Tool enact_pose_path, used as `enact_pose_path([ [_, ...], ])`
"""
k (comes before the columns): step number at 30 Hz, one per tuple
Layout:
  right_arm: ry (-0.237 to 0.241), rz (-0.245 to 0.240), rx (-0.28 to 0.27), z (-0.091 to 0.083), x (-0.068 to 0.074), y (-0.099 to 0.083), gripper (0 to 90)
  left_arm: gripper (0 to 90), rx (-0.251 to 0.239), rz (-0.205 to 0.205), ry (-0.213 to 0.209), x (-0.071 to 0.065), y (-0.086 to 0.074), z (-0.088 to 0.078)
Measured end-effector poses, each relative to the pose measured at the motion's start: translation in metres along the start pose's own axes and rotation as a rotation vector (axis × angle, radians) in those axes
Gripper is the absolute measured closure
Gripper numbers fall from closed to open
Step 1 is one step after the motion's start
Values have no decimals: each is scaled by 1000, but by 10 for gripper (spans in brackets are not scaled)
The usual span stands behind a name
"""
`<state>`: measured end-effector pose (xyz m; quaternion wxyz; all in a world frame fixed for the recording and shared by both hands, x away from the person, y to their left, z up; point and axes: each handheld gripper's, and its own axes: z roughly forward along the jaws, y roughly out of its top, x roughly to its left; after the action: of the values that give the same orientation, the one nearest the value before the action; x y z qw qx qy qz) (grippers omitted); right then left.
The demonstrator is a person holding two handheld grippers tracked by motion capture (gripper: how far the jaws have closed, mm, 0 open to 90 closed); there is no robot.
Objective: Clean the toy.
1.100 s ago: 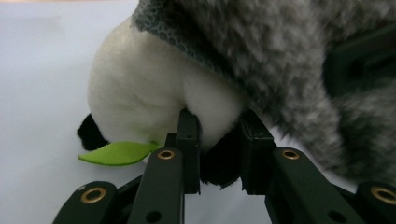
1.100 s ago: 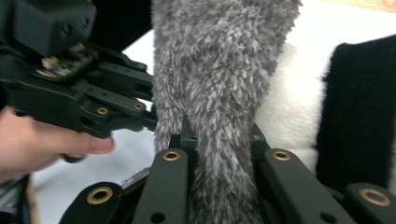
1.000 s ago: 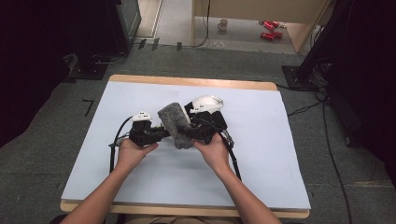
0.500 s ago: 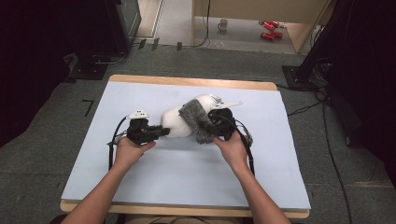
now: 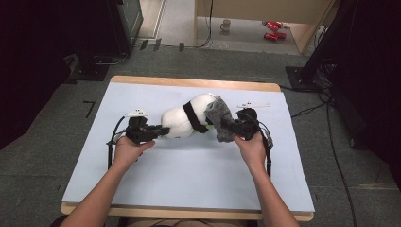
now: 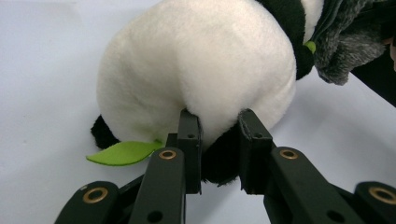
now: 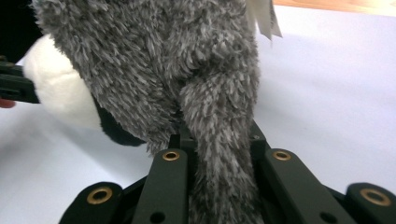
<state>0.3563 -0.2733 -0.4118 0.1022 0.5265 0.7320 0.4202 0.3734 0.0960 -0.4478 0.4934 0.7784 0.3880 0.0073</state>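
Since a second ago my right gripper (image 5: 230, 128) has drawn the grey fuzzy cover (image 5: 219, 118) off sideways, baring the panda plush (image 5: 182, 121) mid-table (image 5: 189, 179). Its jaws pinch a fold of fur, pads buried. My left gripper (image 6: 218, 154) clamps the panda's rump beside a green leaf (image 6: 122, 153); the face is hidden. Beyond the table, a mug (image 5: 226, 24) on the floor.

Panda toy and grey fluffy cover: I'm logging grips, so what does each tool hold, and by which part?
The left tool pinches the panda toy at its rear end. The right tool grips a hanging fold of the grey fluffy cover.
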Motion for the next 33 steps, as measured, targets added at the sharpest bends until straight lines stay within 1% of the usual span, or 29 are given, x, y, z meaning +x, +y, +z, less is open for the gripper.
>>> enact_pose_path([
  [1,-7,0,1,0,-1,0,779,747,-1,-4,-1,1,0,0],
  [3,-42,4,6,-3,-6,-2,780,747,0,-10,-3,2,1,0],
  [4,-60,15,6,-4,-11,-3,781,747,0,-15,-4,3,1,-1],
  [5,-73,40,5,-8,-18,-4,782,747,-1,-16,-6,4,1,-1],
  [6,-76,58,0,-11,-23,-5,781,746,-1,-18,-12,5,1,-2],
  [8,-59,80,-29,-19,-29,-4,782,745,-7,-11,-25,6,-1,-1],
  [9,-50,91,-44,-24,-30,-3,782,746,-7,-9,-29,5,-1,0],
  [11,-18,93,-74,-33,-27,1,782,746,-11,-10,-30,4,-1,1],
  [13,12,66,-102,-38,-17,6,782,746,-11,-13,-29,2,0,1],
  [14,28,47,-106,-39,-8,9,782,747,-11,-11,-28,2,-1,1],
  [15,40,31,-109,-38,-1,10,782,746,-9,-16,-32,1,0,1],
  [16,61,3,-109,-37,10,13,782,747,-6,-21,-36,0,0,0],
  [17,75,-14,-109,-35,17,14,782,748,-2,-23,-42,-1,0,0],
  [21,149,-95,-82,-19,56,17,782,750,9,-46,-62,-9,1,-2],
  [24,213,-134,-65,-8,82,18,781,753,16,-25,-84,-18,2,-6],
  [26,245,-164,-53,-2,98,17,781,755,17,-11,-96,-22,2,-11],
  [27,260,-175,-47,1,104,16,781,755,18,-13,-102,-24,2,-13],
  [29,303,-186,-25,10,117,13,781,755,24,-14,-99,-27,1,-17],
  [31,299,-210,5,20,125,10,781,755,33,-18,-95,-29,-1,-18],
  [32,285,-223,24,27,127,7,780,755,45,-18,-82,-30,-1,-17],
  [33,275,-235,35,34,128,4,781,758,67,-20,-60,-30,-2,-15],
])
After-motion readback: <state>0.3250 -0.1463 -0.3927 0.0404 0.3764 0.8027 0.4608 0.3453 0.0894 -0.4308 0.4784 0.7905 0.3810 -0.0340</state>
